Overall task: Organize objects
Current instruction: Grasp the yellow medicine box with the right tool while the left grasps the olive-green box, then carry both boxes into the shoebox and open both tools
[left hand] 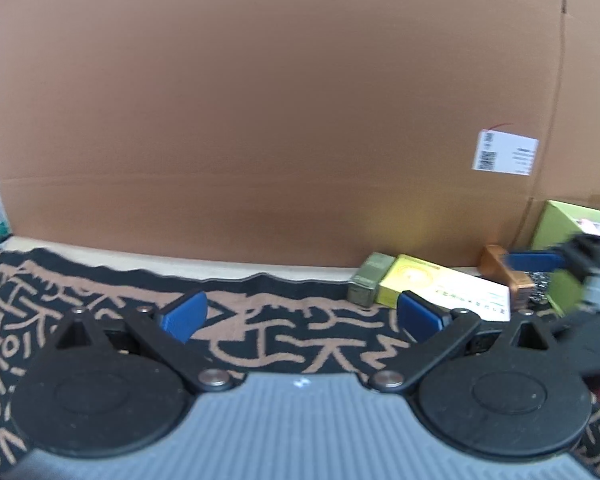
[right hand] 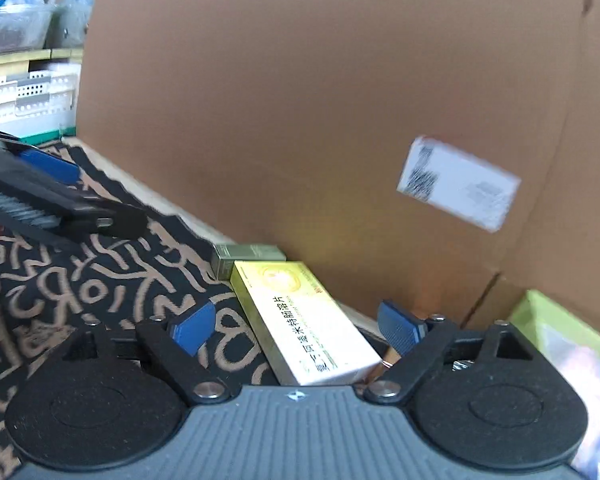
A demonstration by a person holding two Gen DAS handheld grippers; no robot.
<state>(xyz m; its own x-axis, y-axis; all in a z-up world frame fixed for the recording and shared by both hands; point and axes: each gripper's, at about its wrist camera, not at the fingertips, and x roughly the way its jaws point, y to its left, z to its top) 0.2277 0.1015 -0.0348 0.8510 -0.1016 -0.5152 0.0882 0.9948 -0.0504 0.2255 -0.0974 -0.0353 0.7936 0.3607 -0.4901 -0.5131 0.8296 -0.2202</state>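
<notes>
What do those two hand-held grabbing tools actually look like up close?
Both look alike. The left gripper and the right gripper each have a ribbed grey body with a small white mark at its front edge, two round black discs, black link arms on silver pins, and blue ridged pads on the jaws.

Surface is a light tabletop (left hand: pixel 228 266) under a black cloth with tan squiggly patterns (left hand: pixel 260 320). On it: small olive-green box (left hand: pixel 370 279), flat yellow-and-white cardboard medicine box (right hand: pixel 300 320) right beside it, big brown cardboard carton (left hand: pixel 260 120) behind.
</notes>
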